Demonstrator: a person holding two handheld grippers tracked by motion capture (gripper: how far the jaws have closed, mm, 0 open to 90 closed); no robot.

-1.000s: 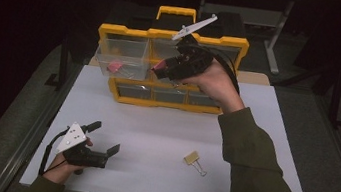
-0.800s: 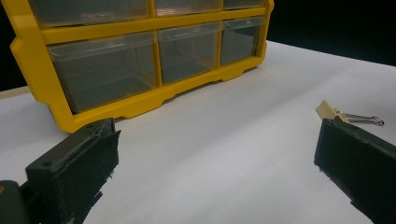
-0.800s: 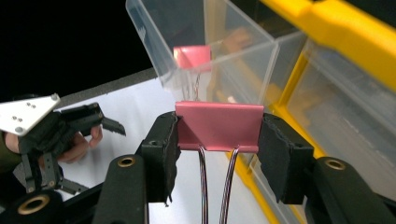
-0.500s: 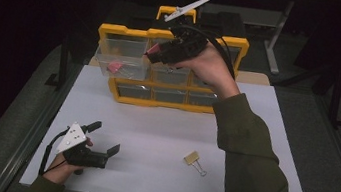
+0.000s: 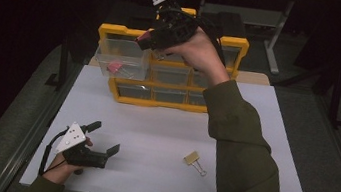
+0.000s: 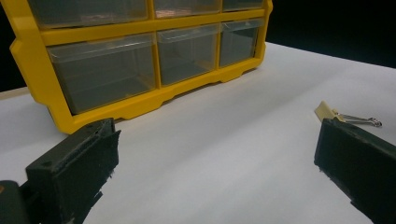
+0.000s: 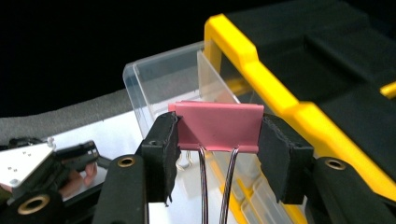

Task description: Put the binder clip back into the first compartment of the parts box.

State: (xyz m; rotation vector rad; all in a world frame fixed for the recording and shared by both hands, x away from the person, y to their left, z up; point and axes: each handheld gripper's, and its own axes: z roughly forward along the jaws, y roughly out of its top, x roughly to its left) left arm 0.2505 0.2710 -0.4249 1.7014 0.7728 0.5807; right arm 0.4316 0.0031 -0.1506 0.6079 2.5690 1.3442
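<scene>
Clip (image 7: 217, 126) is clamped by its ends in the right gripper (image 7: 218, 140) above the open drawer (image 5: 122, 59) (at eleven o'clock), for dropping; left gripper (image 5: 104, 140) rests wide, empty.

No readable text, labels or numbers anywhere in the scene.

The yellow drawer organizer (image 5: 165, 82) on the white desk (image 5: 162, 140) has plain clear drawer fronts with no labels. The pink binder clip (image 7: 218, 126) in front of the organizer and the tan binder clip (image 5: 193, 160) nearer than it carry no print.
</scene>
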